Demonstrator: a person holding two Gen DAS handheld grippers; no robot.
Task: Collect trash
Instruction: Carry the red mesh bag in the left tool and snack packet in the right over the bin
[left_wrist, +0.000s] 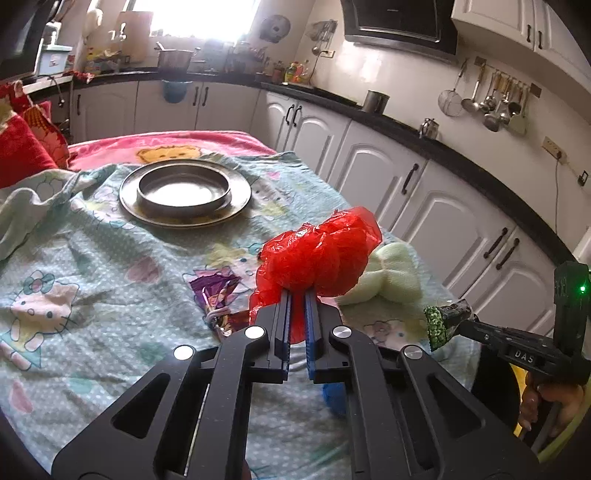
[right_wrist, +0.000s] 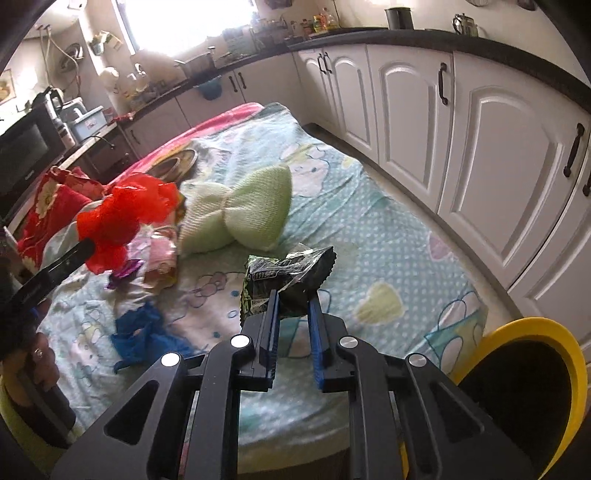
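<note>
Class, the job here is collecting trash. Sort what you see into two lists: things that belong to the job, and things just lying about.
Job:
red bag, in left gripper
green wrapper, in right gripper
blue scrap
purple wrapper
yellow bin

Lying about:
metal plate
green cushion
red pillow

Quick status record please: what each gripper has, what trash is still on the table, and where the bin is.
left gripper: shut on red plastic bag
right gripper: shut on dark green wrapper
still on table: blue plastic scrap; purple wrapper; pink wrapper
not trash: green knitted cloth; metal plate and bowl
bin: yellow-rimmed bin, at the table's near right corner in the right wrist view
surface: cartoon-print tablecloth
</note>
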